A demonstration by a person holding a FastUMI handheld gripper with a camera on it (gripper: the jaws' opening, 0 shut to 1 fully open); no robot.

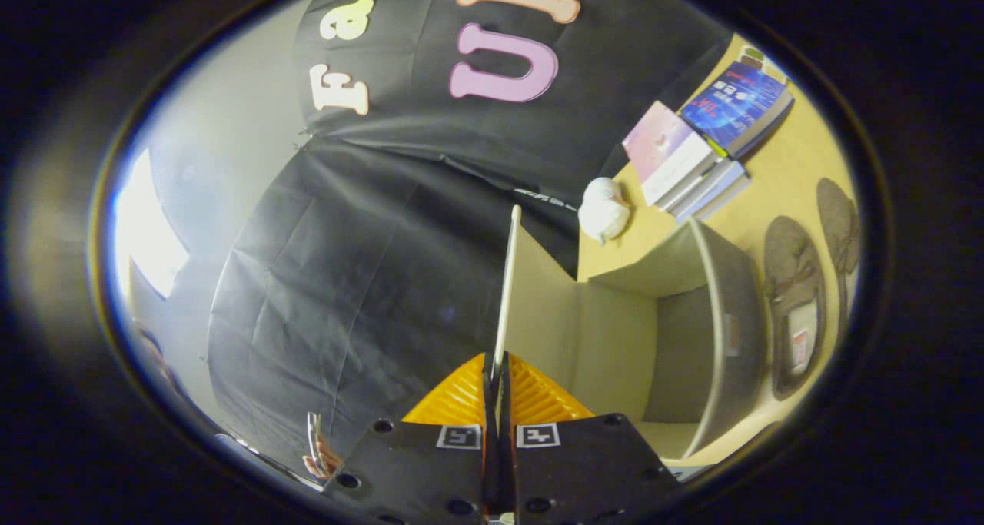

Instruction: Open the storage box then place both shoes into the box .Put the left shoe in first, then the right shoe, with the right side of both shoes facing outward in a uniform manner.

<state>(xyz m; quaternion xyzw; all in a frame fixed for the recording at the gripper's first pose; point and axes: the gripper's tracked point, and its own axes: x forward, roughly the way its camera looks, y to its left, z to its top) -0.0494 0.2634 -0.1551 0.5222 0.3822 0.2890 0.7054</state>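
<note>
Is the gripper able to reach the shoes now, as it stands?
Probably not yet. The gripper is shut on the raised lid of the storage box, and the two shoes lie beyond the box on the table.

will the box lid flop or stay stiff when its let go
Probably stiff: the lid is a thin flat panel, held straight on edge by the tool, shut on its rim. Likely light. Released, it may swing back over the open box.
</note>
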